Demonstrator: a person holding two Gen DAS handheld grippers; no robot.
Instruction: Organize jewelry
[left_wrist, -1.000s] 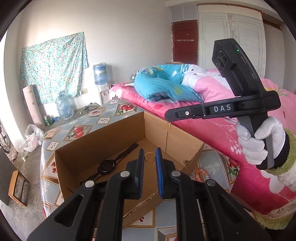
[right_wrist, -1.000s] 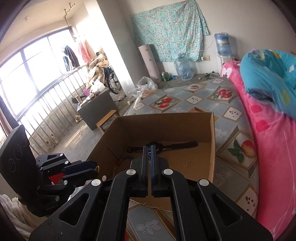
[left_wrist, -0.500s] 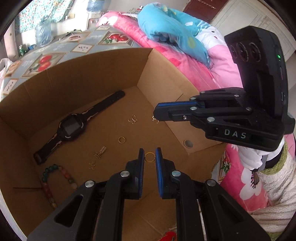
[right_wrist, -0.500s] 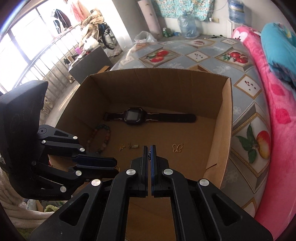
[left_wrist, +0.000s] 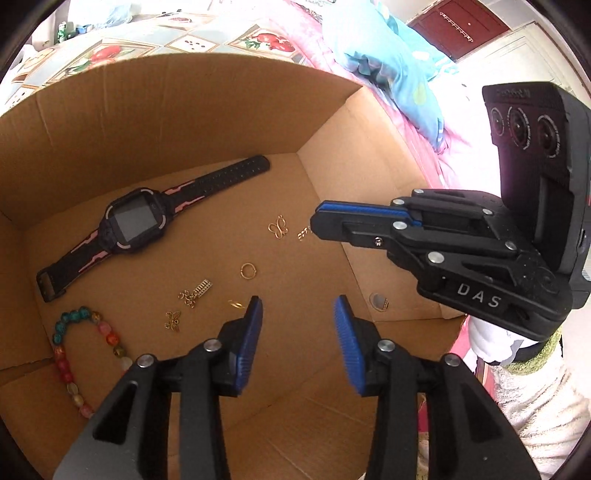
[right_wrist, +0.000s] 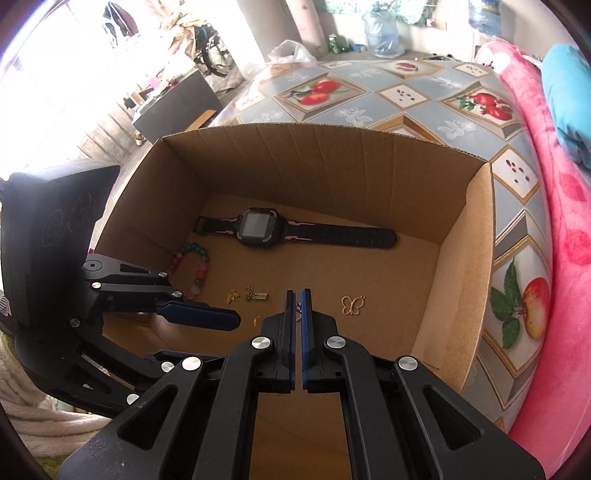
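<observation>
The open brown corrugated cardboard box (right_wrist: 332, 166) sits on a tabletop covered in a glossy blue-grey fruit-print oilcloth (right_wrist: 388, 99), beside a fuzzy pink blanket (right_wrist: 561, 236). A second ago both cameras saw the box from above its rim, with the room behind; now both look steeply down onto its matte floor.

The left gripper (left_wrist: 298, 315), black hinged plastic with ribbed blue pads, was nearly pressed together around a thin gold ring half a second ago; its jaws are now opening, nothing lies between them, and a small gold ring (left_wrist: 236, 304) rests on the cardboard just beside the left pad. The right gripper (right_wrist: 298, 301) is pressed together as before, pinching a tiny gold chain piece (left_wrist: 303, 233) that hangs at its tip over the box floor.

On the floor: a black-and-pink rubber-strapped smartwatch (left_wrist: 136, 225) with a square grey screen, lying flat near the far wall; a bracelet of round multicoloured glossy beads (left_wrist: 74, 354) at the left wall; a gold wire butterfly outline (left_wrist: 277, 228); a plain gold ring (left_wrist: 248, 271); a small ribbed silver-gold charm (left_wrist: 195, 291); and a tiny gold butterfly charm (left_wrist: 173, 320).
</observation>
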